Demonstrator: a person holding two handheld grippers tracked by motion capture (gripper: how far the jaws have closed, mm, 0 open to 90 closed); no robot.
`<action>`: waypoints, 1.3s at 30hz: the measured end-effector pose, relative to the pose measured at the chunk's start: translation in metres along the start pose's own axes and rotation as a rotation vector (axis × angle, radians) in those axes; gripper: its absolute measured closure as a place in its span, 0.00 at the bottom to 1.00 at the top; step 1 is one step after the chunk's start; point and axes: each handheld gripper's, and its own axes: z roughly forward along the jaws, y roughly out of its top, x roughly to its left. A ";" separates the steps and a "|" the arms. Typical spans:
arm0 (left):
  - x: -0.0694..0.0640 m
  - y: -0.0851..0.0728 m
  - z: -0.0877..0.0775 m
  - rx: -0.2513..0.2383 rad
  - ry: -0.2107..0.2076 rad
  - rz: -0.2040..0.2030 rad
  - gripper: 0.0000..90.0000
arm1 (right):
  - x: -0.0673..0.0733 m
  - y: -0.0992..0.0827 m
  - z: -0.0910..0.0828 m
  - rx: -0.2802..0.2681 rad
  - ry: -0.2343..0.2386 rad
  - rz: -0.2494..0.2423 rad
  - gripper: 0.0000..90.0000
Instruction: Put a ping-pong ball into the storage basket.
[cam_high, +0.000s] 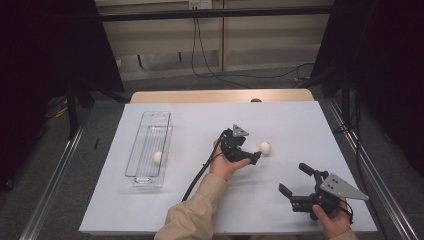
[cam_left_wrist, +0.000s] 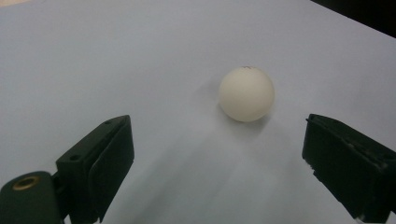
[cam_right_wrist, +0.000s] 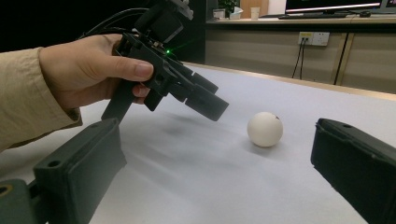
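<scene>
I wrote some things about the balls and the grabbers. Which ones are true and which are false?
1. A white ball lies inside the clear plastic tray. True.
2. The left gripper is squeezing the loose white ball. False: its jaws are open and the ball sits on the paper just ahead of them.
3. The right gripper holds a ball. False: it is open with nothing between its jaws.
4. The table is covered by a white sheet. True.
</scene>
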 end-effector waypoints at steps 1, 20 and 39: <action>0.000 0.000 0.001 0.001 -0.002 -0.002 0.10 | 0.000 0.000 0.000 0.001 0.000 0.000 0.02; 0.001 0.002 0.011 -0.006 0.008 0.013 0.14 | 0.000 0.000 0.000 -0.001 0.001 -0.002 0.02; -0.003 0.007 0.023 0.006 -0.016 0.009 0.17 | 0.000 0.000 0.000 -0.002 0.002 -0.002 0.02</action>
